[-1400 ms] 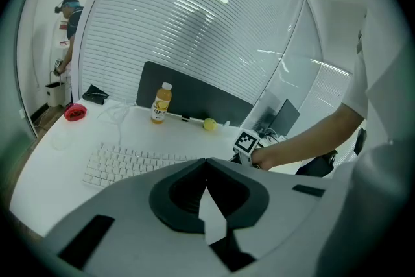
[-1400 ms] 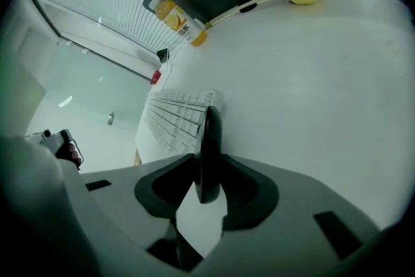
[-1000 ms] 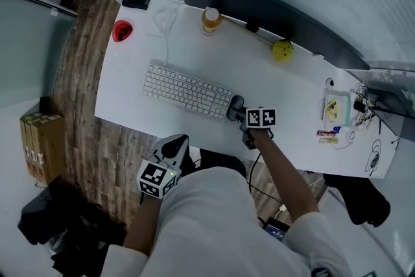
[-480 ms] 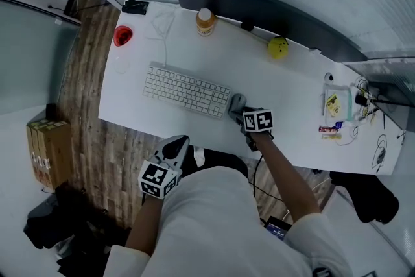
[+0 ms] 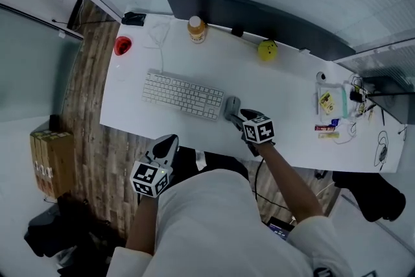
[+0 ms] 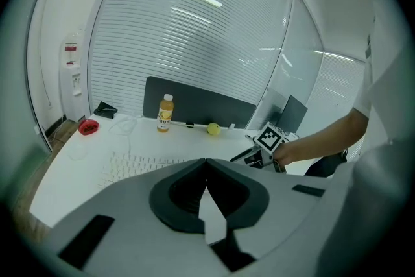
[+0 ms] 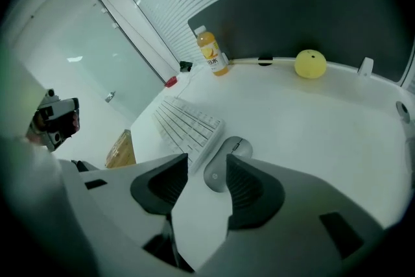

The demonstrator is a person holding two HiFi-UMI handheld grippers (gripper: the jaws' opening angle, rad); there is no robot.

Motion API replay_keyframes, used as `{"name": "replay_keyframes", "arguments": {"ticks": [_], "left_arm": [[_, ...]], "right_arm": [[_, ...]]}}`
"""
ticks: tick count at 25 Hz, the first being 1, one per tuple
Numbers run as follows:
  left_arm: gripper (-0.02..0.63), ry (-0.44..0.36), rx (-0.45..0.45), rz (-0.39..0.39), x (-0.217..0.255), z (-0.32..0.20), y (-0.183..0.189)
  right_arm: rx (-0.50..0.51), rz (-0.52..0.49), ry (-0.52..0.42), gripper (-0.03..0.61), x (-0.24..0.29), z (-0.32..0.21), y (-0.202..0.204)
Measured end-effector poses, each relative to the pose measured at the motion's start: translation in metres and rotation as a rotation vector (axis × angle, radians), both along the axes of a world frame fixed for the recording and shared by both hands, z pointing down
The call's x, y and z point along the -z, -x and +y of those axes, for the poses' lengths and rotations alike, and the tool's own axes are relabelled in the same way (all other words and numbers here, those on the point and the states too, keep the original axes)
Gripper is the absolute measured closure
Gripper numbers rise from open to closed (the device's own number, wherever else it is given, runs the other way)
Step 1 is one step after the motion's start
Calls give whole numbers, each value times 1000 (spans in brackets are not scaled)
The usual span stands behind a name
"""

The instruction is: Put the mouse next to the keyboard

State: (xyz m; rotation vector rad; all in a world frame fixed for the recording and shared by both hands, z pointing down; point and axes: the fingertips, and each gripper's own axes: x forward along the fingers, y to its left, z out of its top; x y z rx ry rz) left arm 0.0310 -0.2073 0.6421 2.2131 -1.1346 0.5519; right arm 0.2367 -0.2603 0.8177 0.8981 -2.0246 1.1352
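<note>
Mouse (image 5: pixel 232 105) is seen in the head view lying near the front edge of the white desk (image 5: pixel 285 97), just beside the right short end of the keyboard (image 5: pixel 183 94); the right gripper (image 5: pixel 238 117) is held at the mouse's near side, its marker cube turned upward; the left gripper (image 5: pixel 168 141) is held off the desk, in front of the front edge and over the wooden floor (image 5: pixel 87 113); along the back edge, before a dark panel (image 5: pixel 259 13), a bottle of orange drink (image 5: pixel 196 29) and a yellow ball (image 5: pixel 266 49) are set well apart; a red object (image 5: pixel 122 45) lies near the back left corner.

In the left gripper view the jaws of the left gripper (image 6: pixel 206 164) are brought together at their tips, with nothing clamped; beyond them the bottle (image 6: pixel 165 113), the ball (image 6: pixel 213 130) and the red object (image 6: pixel 89 127) are seen on the desk.

In the right gripper view the jaws of the right gripper (image 7: pixel 206 165) are held apart and have just been closing a little; no pad is pressed on anything; the mouse (image 7: pixel 225 161) is seen through the gap beyond the tips, flat on the desk, with the keyboard's corner (image 7: pixel 188 126) just beside it.
</note>
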Motion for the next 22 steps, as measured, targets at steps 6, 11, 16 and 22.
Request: {"name": "replay_keyframes", "arguments": {"ticks": [6, 11, 16, 22], "left_arm": [[595, -28, -4, 6, 6, 6, -2], [595, -70, -41, 20, 18, 13, -2], [595, -116, -68, 37, 26, 28, 15], [595, -133, -74, 51, 27, 68, 45]], "right_arm": [[-49, -91, -162, 506, 45, 0, -4], [-120, -137, -312, 531, 88, 9, -10], [-97, -145, -404, 537, 116, 31, 2], [-116, -85, -490, 540, 145, 64, 8]]}}
